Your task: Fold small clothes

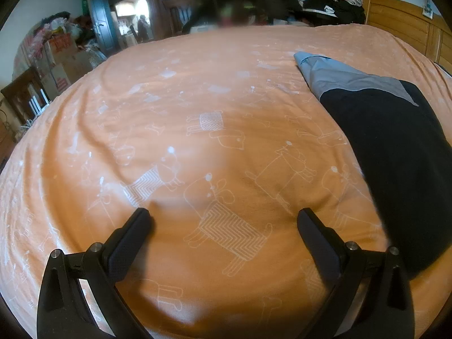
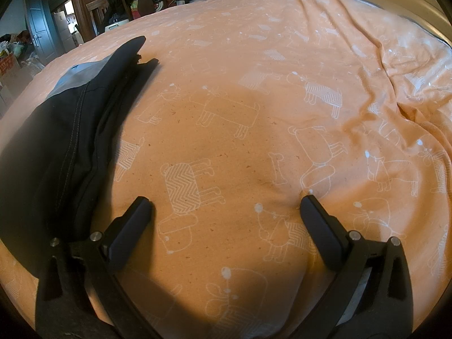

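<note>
Both hand-held grippers are hovering wide open over the bed [image 1: 175, 90], holding nothing: the left hand-held gripper [image 1: 223, 220] is sitting left of the garment [image 1: 395, 152], the right hand-held gripper [image 2: 226, 207] right of it. The dark garment with a grey panel is lying flat on the orange bedspread [image 2: 254, 56], between the two, touching neither.

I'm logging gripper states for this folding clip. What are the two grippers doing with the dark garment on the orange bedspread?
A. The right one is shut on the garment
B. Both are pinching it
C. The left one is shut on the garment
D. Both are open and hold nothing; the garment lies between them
D: the left gripper and right gripper both show spread fingers over bare bedspread, with the dark garment lying off to the side.
</note>
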`<control>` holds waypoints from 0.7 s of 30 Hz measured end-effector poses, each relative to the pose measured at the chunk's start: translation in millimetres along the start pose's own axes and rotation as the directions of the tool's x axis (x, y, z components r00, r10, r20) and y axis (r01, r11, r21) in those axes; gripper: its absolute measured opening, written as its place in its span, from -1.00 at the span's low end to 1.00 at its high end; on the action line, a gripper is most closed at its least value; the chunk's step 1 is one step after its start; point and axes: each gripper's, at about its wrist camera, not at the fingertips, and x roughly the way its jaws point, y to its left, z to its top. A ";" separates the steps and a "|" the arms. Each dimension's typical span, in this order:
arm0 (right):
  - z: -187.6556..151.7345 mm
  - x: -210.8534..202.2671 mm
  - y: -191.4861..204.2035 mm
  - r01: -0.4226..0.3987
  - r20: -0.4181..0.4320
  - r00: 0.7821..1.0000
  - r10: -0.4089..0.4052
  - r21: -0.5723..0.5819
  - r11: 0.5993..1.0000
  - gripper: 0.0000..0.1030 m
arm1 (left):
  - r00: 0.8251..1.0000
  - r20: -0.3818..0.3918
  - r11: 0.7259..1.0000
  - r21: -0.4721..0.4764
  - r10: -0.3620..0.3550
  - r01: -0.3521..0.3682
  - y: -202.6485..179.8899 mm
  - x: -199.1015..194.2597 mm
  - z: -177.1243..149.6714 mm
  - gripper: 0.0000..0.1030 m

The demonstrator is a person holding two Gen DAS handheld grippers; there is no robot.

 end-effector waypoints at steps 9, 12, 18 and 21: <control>0.1 -0.1 0.0 0.000 -0.001 1.000 0.000 0.000 1.000 1.00 | 1.000 0.003 1.000 0.008 0.009 -0.009 -1.9 0.3 -0.2 1.00; 0.1 -0.1 0.0 -0.001 -0.001 1.000 0.001 0.000 1.000 1.00 | 1.000 0.003 1.000 0.008 0.009 -0.009 -2.1 0.4 -0.1 1.00; 0.2 0.0 -0.2 -0.001 -0.001 1.000 0.001 0.000 1.000 1.00 | 1.000 0.003 1.000 0.008 0.009 -0.009 -2.1 0.3 0.1 1.00; 0.2 0.0 -0.3 -0.001 -0.001 1.000 0.001 0.000 1.000 1.00 | 1.000 0.003 1.000 0.009 0.008 -0.008 -2.0 0.3 0.3 1.00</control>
